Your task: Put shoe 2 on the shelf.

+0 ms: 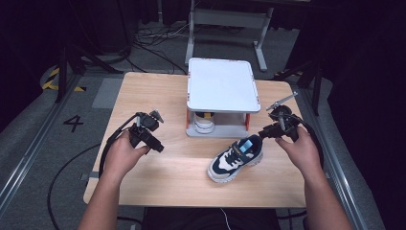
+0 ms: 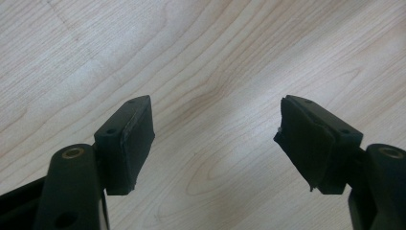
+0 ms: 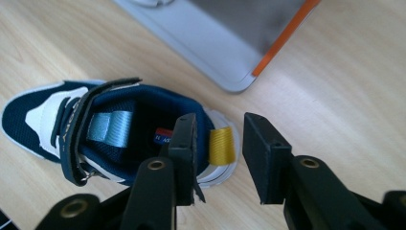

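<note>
My right hand-held gripper (image 3: pixel 218 160) stands part-open astride the navy-and-white sneaker's (image 3: pixel 115 134) padded heel; light, soft; pinch its yellow loop (image 3: pixel 222 146).

Both forearms are showing bare, no sleeves; each hand is carrying a black two-jaw gripper, left (image 1: pixel 160 147) and right (image 1: pixel 263 132), trailing black cable, brass-coloured screws gleaming.

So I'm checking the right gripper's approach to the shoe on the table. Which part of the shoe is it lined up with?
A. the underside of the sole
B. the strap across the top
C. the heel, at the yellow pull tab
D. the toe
C: the right gripper has its jaws astride the yellow pull tab at the heel of the shoe, not yet pressing it.
</note>
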